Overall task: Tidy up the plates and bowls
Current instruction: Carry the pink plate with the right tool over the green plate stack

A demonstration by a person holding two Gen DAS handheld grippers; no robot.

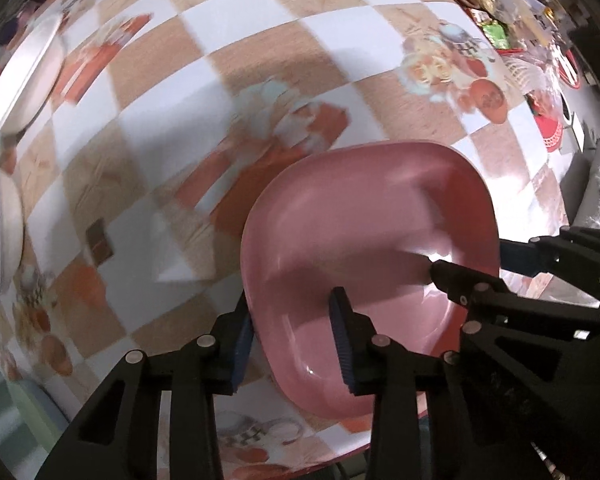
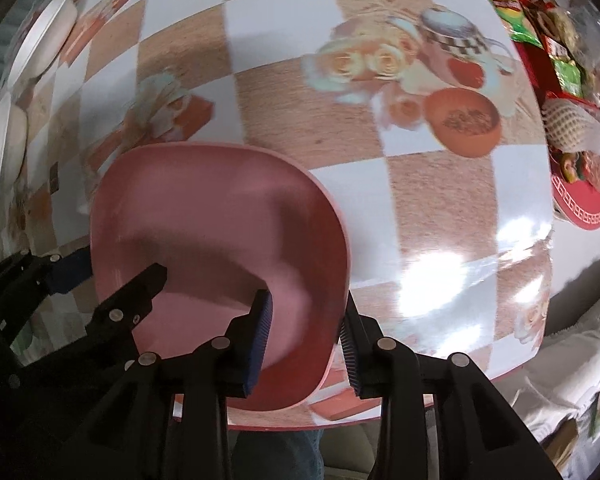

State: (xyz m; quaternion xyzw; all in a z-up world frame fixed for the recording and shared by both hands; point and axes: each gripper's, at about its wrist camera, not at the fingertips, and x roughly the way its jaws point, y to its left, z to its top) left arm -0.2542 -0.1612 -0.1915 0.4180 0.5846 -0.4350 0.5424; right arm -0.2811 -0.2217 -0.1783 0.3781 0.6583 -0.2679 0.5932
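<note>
Left wrist view. Left gripper (image 1: 296,340) pointed down at the counter (image 1: 260,80), which wore a checked cloth printed with flowers and cups. A pink plate (image 1: 364,248), squarish with rounded corners, lay directly ahead of the gripper and to its right. Its left rim sat between the two blue pads: one pad outside the rim, the other over the plate's inner face. Whether the pads actually pressed on the rim could not be made out, so grasp uncertain. The right gripper (image 1: 468,256) came in from the right side, straddling the plate's opposite rim. White dishes (image 1: 16,80) stood far off to the left of the gripper, at the counter's edge. Packets and wrappers (image 1: 500,12) were piled far ahead and to the right.

Right wrist view. Right gripper (image 2: 304,340) also pointed down. The pink plate (image 2: 204,208) lay ahead and to its left, near the counter's (image 2: 420,200) front edge. The plate's right rim ran between the pads, one pad over the inner face, one outside. Contact again unclear; cannot tell if clenched. The left gripper (image 2: 112,268) entered from the left, one finger over the plate, the other outside its rim. White dishes (image 2: 8,140) sat far left. Packets and a red tray (image 2: 580,204) were off to the right.
</note>
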